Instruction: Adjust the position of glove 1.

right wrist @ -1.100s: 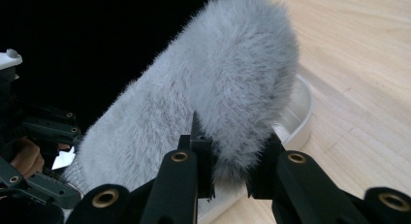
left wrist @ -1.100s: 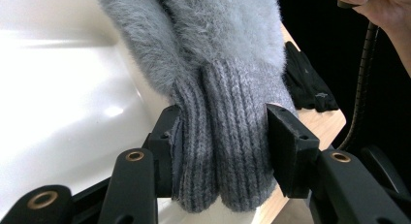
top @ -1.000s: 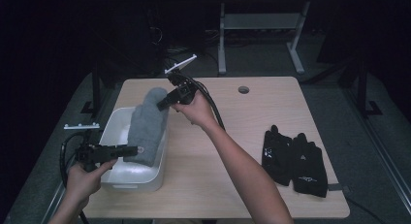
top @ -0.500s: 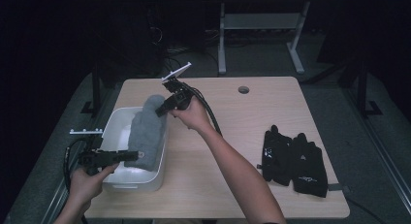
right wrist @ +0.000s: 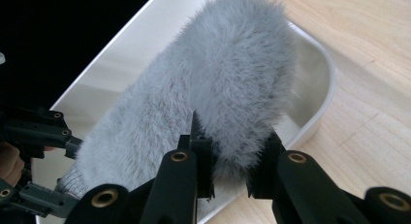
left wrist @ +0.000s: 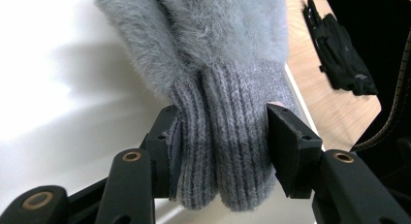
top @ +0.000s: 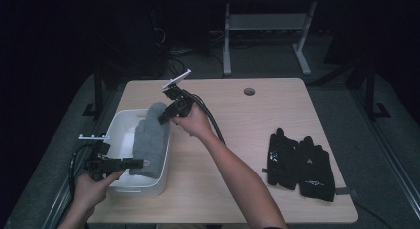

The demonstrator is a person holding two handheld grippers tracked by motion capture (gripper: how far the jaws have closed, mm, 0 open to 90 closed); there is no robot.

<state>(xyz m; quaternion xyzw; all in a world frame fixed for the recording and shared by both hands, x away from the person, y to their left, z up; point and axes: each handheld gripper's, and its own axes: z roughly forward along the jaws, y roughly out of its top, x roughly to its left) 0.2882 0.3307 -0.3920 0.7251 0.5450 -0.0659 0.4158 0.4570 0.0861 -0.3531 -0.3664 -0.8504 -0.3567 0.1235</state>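
Your left gripper (left wrist: 220, 156) clamps the ribbed cuff and your right gripper (right wrist: 231, 158) pinches the fluffy tip of the grey mitten (top: 150, 140), stretched over the white bin (top: 121, 125).

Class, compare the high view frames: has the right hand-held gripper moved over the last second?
Yes. The right hand-held gripper, shut on the grey mitten, has come down and toward the person, lowering the fuzzy tip nearer the white bin, judged against the table's hole.

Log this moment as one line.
left gripper: shut on grey mitten cuff | right gripper: shut on fuzzy tip | mitten over white bin
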